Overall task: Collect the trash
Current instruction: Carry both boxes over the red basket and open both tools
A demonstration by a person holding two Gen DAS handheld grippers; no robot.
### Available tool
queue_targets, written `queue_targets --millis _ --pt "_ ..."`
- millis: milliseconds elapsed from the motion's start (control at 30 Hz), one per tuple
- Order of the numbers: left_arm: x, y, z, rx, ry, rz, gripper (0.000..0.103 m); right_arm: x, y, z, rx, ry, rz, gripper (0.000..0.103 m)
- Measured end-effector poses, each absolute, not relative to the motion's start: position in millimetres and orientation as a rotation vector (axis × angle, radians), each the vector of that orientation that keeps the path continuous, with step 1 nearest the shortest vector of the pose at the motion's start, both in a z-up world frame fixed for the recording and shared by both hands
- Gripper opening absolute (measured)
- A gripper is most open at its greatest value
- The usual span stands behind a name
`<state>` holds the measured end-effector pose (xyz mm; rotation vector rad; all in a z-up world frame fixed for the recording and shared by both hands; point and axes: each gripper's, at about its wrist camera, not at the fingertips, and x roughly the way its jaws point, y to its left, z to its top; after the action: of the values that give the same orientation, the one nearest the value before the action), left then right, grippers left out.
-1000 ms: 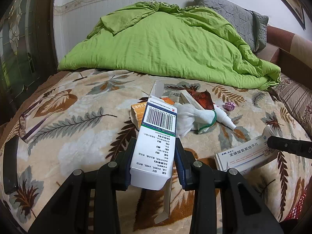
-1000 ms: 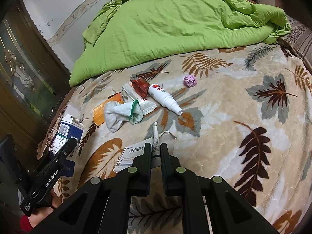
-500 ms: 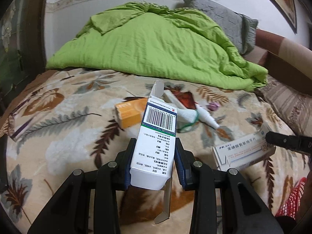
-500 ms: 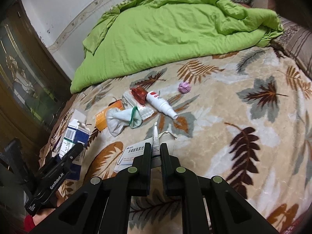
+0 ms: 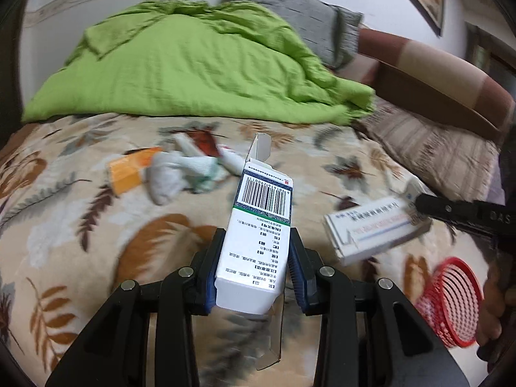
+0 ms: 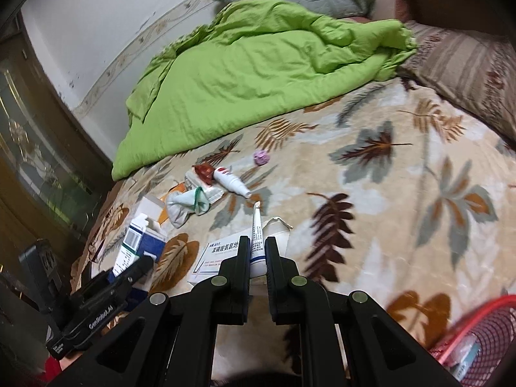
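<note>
My left hand-held gripper [image 5: 254, 274] clamps the opened barcode carton [image 5: 258, 235]; my right hand-held gripper [image 6: 258, 258] pinches a flat white box [image 6: 225, 254] with a slim tube [image 6: 257, 229]. Risk, I judge: the tube slides free before the red basket [image 6: 483, 332]. Beyond, on the bed [image 6: 403, 225], glove [image 6: 185, 204], spray bottle [image 6: 230, 180] and purple wad [image 6: 261, 157] remain.

1. The black two-finger left gripper [image 5: 258, 267], tilted downward, has its blue-padded jaws clamped on a carton's sides.
2. The black two-finger right gripper [image 6: 258, 258], tilted downward too, has its jaws pinched nearly together.
</note>
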<state>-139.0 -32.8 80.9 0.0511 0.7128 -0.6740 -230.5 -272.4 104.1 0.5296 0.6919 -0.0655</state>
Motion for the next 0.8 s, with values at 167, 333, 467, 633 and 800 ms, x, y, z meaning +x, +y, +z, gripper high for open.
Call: queue_targets --millis 167,333,467,633,800 --pt "-168 -60 92 0.082 0.717 -0.781 0.035 -266 -289 112 0.543 0.666 -0.108 0.01" --pt "-191 -89 105 0.096 0.722 -0.88 0.035 -313 -315 121 0.558 0.628 -0.181 0.01" --pt "-208 -112 113 0.118 0.723 -0.945 0.035 -357 -339 131 0.576 0.603 -0.258 0.01" --pt "-239 -150 120 0.165 0.732 -1.057 0.035 -412 -365 144 0.576 0.573 -0.372 0.01" --pt "-274 -189 118 0.228 0.752 -1.179 0.036 -463 -390 151 0.584 0.552 -0.49 0.01"
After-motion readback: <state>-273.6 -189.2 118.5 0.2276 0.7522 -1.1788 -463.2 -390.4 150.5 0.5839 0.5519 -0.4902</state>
